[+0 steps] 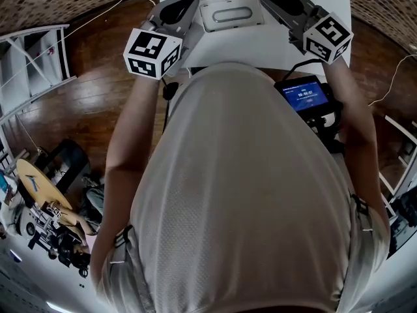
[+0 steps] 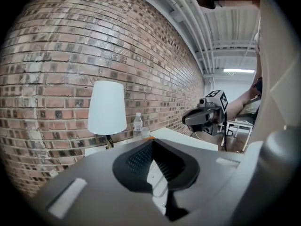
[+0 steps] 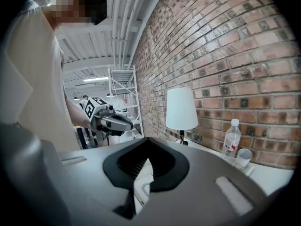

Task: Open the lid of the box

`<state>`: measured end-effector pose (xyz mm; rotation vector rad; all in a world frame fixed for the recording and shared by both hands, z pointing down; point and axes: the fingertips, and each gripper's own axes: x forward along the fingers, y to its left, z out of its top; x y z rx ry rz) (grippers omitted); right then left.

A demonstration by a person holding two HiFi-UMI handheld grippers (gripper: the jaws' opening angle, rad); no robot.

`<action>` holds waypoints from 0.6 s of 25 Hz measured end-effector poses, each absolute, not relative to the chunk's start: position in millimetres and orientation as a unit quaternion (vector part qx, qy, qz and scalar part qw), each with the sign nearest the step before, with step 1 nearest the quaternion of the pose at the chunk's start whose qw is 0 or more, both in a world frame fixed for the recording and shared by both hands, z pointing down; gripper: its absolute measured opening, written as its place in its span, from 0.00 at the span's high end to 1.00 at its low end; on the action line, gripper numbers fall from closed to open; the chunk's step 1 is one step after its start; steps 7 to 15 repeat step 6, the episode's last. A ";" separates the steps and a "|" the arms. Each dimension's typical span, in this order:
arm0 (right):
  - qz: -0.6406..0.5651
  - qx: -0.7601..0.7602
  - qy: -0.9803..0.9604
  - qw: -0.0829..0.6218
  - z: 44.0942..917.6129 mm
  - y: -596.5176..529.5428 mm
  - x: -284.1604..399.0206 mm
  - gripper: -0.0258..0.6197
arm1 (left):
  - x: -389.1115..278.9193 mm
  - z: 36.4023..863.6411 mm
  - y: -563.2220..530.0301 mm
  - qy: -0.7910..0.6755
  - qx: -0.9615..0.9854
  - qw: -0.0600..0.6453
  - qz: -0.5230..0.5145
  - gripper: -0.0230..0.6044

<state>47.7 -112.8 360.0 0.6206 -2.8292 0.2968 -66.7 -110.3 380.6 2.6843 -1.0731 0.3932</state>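
The box (image 1: 231, 12) lies on the far part of the white table (image 1: 260, 47), right between the two tools. Its long side runs left to right across the person's front. The lid is down, with a long oval recess along the same axis. The person's chest hides the near part of the table, and the frame cuts off the box's far edge.

The left gripper (image 1: 174, 10) hangs just beside the box's left end and the right gripper (image 1: 287, 4) by its right end. I can't tell from above whether either touches it. In each gripper view the dark pads meet at the tips with nothing pinched, and only a sliver of the white box shows below.

Each tool carries a marker cube (image 1: 152, 52) of black-and-white squares. A small blue screen (image 1: 305, 95) glows at the person's front, its figures too small to read. By the brick wall stand a white lamp (image 3: 181, 109), a water bottle (image 3: 231, 138) with an illegible label, and a cup (image 3: 243, 158).
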 end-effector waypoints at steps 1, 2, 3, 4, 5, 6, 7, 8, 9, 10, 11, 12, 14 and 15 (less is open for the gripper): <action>0.101 0.212 -0.965 0.115 360.0 -112.5 48.4 0.96 | -66.8 380.4 -110.3 -0.366 0.914 0.111 0.134 0.96; 0.101 0.212 -0.965 0.114 359.9 -112.2 48.5 0.96 | -67.1 379.8 -110.3 -0.366 0.914 0.111 0.134 0.96; 0.101 0.213 -0.965 0.114 359.6 -111.9 48.4 0.96 | -67.5 379.0 -110.2 -0.367 0.914 0.110 0.134 0.96; 0.101 0.213 -0.965 0.114 359.0 -111.7 48.1 0.96 | -68.0 378.1 -110.2 -0.367 0.914 0.110 0.134 0.96; 0.100 0.214 -0.965 0.114 358.4 -111.6 47.8 0.96 | -68.4 377.1 -110.1 -0.367 0.914 0.109 0.133 0.96; 0.100 0.214 -0.965 0.114 357.7 -111.5 47.5 0.96 | -68.8 376.1 -110.0 -0.366 0.914 0.109 0.133 0.96; 0.100 0.214 -0.965 0.114 357.7 -111.5 47.5 0.96 | -68.8 376.1 -110.0 -0.366 0.914 0.109 0.133 0.96; 0.100 0.214 -0.965 0.114 357.7 -111.5 47.5 0.96 | -68.8 376.1 -110.0 -0.366 0.914 0.109 0.133 0.96; 0.100 0.214 -0.965 0.114 357.7 -111.5 47.5 0.96 | -68.8 376.1 -110.0 -0.366 0.914 0.109 0.133 0.96; 0.100 0.214 -0.965 0.114 357.7 -111.5 47.5 0.96 | -68.8 376.1 -110.0 -0.366 0.914 0.109 0.133 0.96; 0.100 0.214 -0.965 0.114 357.7 -111.5 47.5 0.96 | -68.8 376.1 -110.0 -0.366 0.914 0.109 0.133 0.96; 0.100 0.214 -0.965 0.114 357.7 -111.5 47.5 0.96 | -68.8 376.1 -110.0 -0.366 0.914 0.109 0.133 0.96; 0.100 0.214 -0.965 0.114 357.7 -111.5 47.5 0.96 | -68.8 376.1 -110.0 -0.366 0.914 0.109 0.133 0.96; 0.100 0.214 -0.965 0.114 357.7 -111.5 47.5 0.96 | -68.8 376.1 -110.0 -0.366 0.914 0.109 0.133 0.96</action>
